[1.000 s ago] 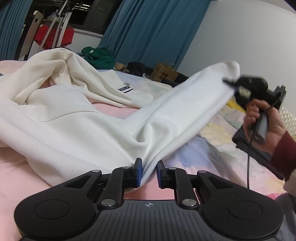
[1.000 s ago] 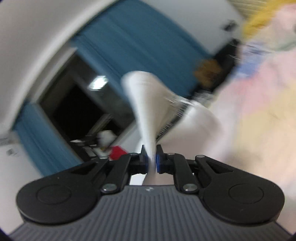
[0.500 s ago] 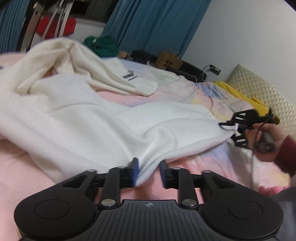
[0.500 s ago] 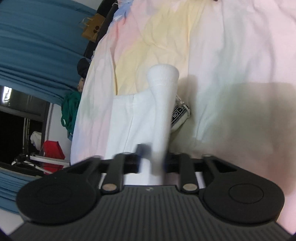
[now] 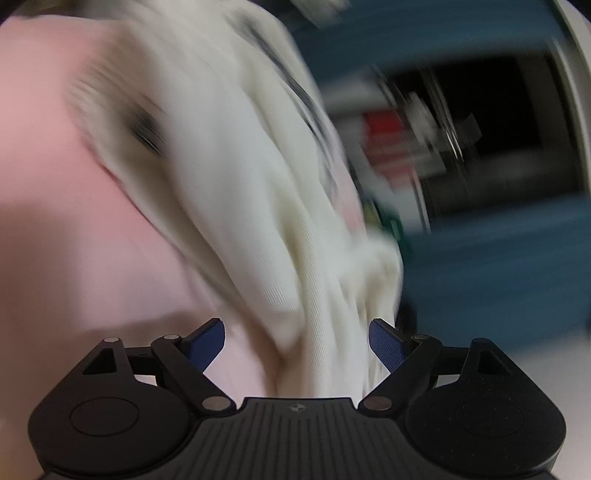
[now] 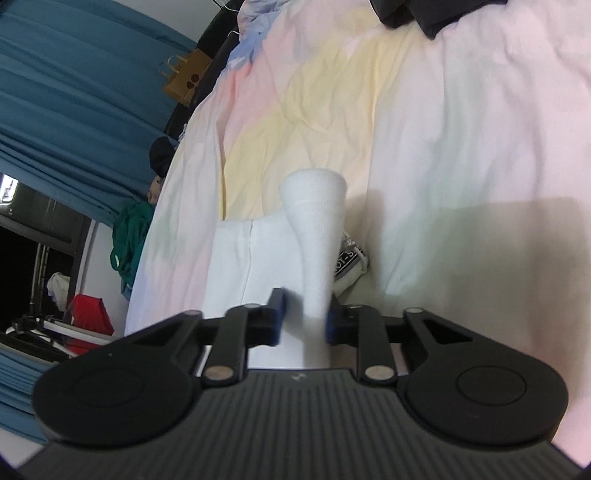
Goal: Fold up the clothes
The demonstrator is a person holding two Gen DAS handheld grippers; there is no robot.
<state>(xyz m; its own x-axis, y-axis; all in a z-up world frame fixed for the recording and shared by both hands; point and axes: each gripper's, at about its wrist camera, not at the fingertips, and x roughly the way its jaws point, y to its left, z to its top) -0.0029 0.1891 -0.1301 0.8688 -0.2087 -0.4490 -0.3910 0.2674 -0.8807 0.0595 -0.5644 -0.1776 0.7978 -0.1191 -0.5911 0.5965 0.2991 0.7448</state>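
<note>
The white knit garment (image 5: 236,177) lies crumpled on the pink bedsheet (image 5: 55,184); the left wrist view is heavily blurred. My left gripper (image 5: 295,326) is opening. Its blue pads stand wide apart, with loose fabric between them untouched. In the right wrist view the garment's sleeve (image 6: 314,221) rests on the pastel sheet (image 6: 443,129), its ribbed cuff (image 6: 314,188) pointing away from me. My right gripper (image 6: 304,317) is closing around the sleeve. A gap still shows at the left pad. A black-and-white label (image 6: 349,258) peeks out beside the sleeve.
Blue curtains (image 6: 74,92) hang beyond the bed's edge. A brown paper bag (image 6: 184,79), a green garment (image 6: 129,240), a red object (image 6: 88,317) and a tripod stand there too. Dark clothing (image 6: 424,14) lies at the far end of the bed.
My left gripper let go of the garment, spread wide and swung with a strong roll. My right gripper brought the raised sleeve down onto the bed and loosened its grip on it.
</note>
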